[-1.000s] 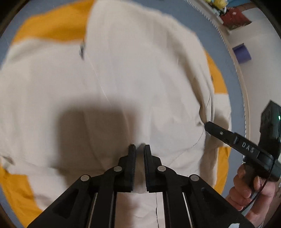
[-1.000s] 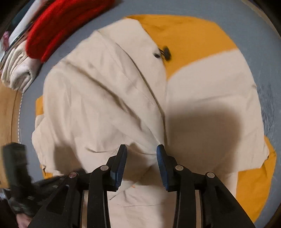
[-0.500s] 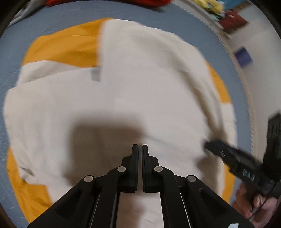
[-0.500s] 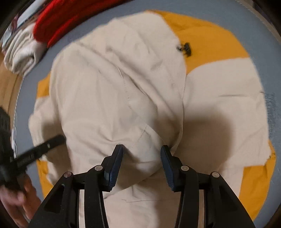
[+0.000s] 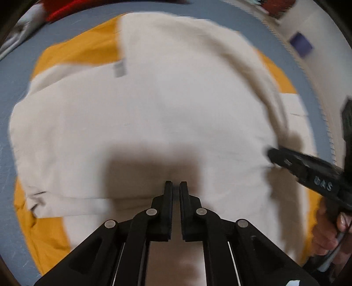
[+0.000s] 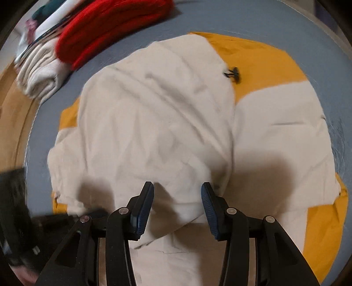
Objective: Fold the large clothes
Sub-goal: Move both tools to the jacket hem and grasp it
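Observation:
A large cream and yellow jacket [image 5: 176,105] lies partly folded on a grey-blue surface; it also shows in the right wrist view [image 6: 158,132]. A small dark zipper pull [image 6: 233,73] sits at its cream and yellow seam. My left gripper [image 5: 176,187] hovers above the jacket's near part, jaws nearly together with nothing between them. My right gripper [image 6: 177,189] is open and empty above the folded cream panel. The right gripper also shows at the right edge of the left wrist view [image 5: 308,169].
A red knit garment [image 6: 114,28] and a stack of folded cream clothes [image 6: 39,72] lie at the far left. A wooden edge [image 6: 15,105] borders the grey-blue surface [image 6: 242,17] on the left. A purple object [image 5: 300,44] is on the floor beyond.
Both grippers have pulled back from the jacket, so more of it shows. My left gripper has closed up. My right gripper has opened wider.

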`<state>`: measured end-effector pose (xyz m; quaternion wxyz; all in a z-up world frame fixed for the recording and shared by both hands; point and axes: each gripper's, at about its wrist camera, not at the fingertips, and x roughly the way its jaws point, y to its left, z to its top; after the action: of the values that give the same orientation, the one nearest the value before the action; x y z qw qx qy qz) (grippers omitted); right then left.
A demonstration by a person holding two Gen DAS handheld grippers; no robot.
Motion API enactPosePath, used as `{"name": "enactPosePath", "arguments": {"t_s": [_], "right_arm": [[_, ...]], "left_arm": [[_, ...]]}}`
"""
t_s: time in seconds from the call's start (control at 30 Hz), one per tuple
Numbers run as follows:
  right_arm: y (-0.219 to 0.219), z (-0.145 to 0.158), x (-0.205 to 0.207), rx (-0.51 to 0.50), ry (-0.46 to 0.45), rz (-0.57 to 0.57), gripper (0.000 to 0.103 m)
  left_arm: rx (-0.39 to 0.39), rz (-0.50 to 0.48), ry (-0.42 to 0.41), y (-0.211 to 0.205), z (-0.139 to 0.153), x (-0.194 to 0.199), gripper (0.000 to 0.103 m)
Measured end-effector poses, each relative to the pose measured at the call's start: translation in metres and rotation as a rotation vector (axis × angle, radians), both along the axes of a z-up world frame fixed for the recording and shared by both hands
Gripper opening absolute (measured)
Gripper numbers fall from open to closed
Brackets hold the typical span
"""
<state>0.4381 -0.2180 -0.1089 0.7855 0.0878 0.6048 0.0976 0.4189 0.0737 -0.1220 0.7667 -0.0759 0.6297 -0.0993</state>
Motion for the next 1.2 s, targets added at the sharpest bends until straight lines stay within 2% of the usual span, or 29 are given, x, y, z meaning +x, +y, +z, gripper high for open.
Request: {"name": "enactPosePath", "arguments": {"t_s": [0.07,0.13,0.17,0.23,0.3,0.37,0.43,0.47,0.53,0.6,0.7,0.8,0.83,0.87,0.9,0.93,0.97,1.0,1.03,1.1,1.2], "right_arm": [[-0.004,-0.015,-0.005,-0.072,0.039,0.011,0.046],[-0.016,-0.005,-0.012,-0.053,0.018,-0.04,0.046],[-0.022,0.011,-0.016,-0.042,-0.018,-0.059,0.046],[-0.032,0.06,-0.029,-0.019,-0.167,-0.067,0.046],[-0.043,0.117,-0.053,-0.047,-0.332,-0.06,0.046],[-0.058,0.167,-0.08,-0.055,-0.465,-0.061,0.046],[-0.08,0.217,-0.12,-0.059,-0.576,-0.079,0.046],[-0.089,0.234,-0.139,-0.054,-0.612,-0.091,0.046],[-0.118,0.27,-0.189,-0.058,-0.67,-0.114,0.046],[-0.137,0.286,-0.238,-0.1,-0.699,-0.124,0.046],[-0.155,0.287,-0.296,-0.132,-0.699,-0.139,0.046],[-0.177,0.261,-0.342,-0.14,-0.666,-0.163,0.045],[-0.184,0.251,-0.35,-0.137,-0.65,-0.174,0.043],[-0.192,0.235,-0.359,-0.131,-0.629,-0.194,0.027],[-0.195,0.219,-0.361,-0.123,-0.611,-0.207,0.014],[-0.203,0.199,-0.367,-0.11,-0.58,-0.23,0.013],[-0.21,0.181,-0.369,-0.108,-0.545,-0.25,0.013],[-0.218,0.158,-0.364,-0.131,-0.433,-0.285,0.013],[-0.223,0.145,-0.36,-0.11,-0.378,-0.307,0.013],[-0.24,0.127,-0.353,-0.036,-0.306,-0.363,0.013],[-0.247,0.111,-0.344,-0.095,-0.247,-0.39,0.015]], "left_arm": [[-0.004,0.024,0.03,0.012,0.001,-0.007,0.007],[-0.001,0.024,-0.065,0.012,0.032,-0.018,0.007],[-0.003,0.005,-0.164,0.012,0.061,-0.031,0.007],[-0.002,-0.002,-0.293,0.016,0.102,-0.054,0.007],[-0.021,0.029,-0.38,0.028,0.137,-0.079,0.007],[-0.05,0.052,-0.435,0.04,0.165,-0.1,0.007],[-0.081,0.059,-0.478,0.057,0.193,-0.14,0.007],[-0.088,0.064,-0.486,0.056,0.199,-0.142,0.007],[-0.107,0.075,-0.503,0.063,0.208,-0.175,0.007],[-0.116,0.075,-0.509,0.078,0.212,-0.212,0.007],[-0.09,0.086,-0.498,0.096,0.202,-0.261,0.007],[-0.092,0.192,-0.418,0.133,0.163,-0.295,0.007],[-0.088,0.252,-0.36,0.142,0.151,-0.3,0.003],[-0.142,0.336,-0.279,0.154,0.135,-0.303,0.001],[-0.185,0.364,-0.243,0.161,0.13,-0.307,0.001],[-0.22,0.38,-0.192,0.164,0.12,-0.307,0.001],[-0.214,0.39,-0.153,0.166,0.11,-0.306,0.001],[-0.195,0.39,-0.142,0.166,0.106,-0.307,0.001],[-0.175,0.381,-0.123,0.166,0.1,-0.304,0.001],[-0.175,0.368,-0.077,0.165,0.085,-0.304,0.001],[-0.192,0.384,-0.035,0.168,0.058,-0.304,0.001]]}}
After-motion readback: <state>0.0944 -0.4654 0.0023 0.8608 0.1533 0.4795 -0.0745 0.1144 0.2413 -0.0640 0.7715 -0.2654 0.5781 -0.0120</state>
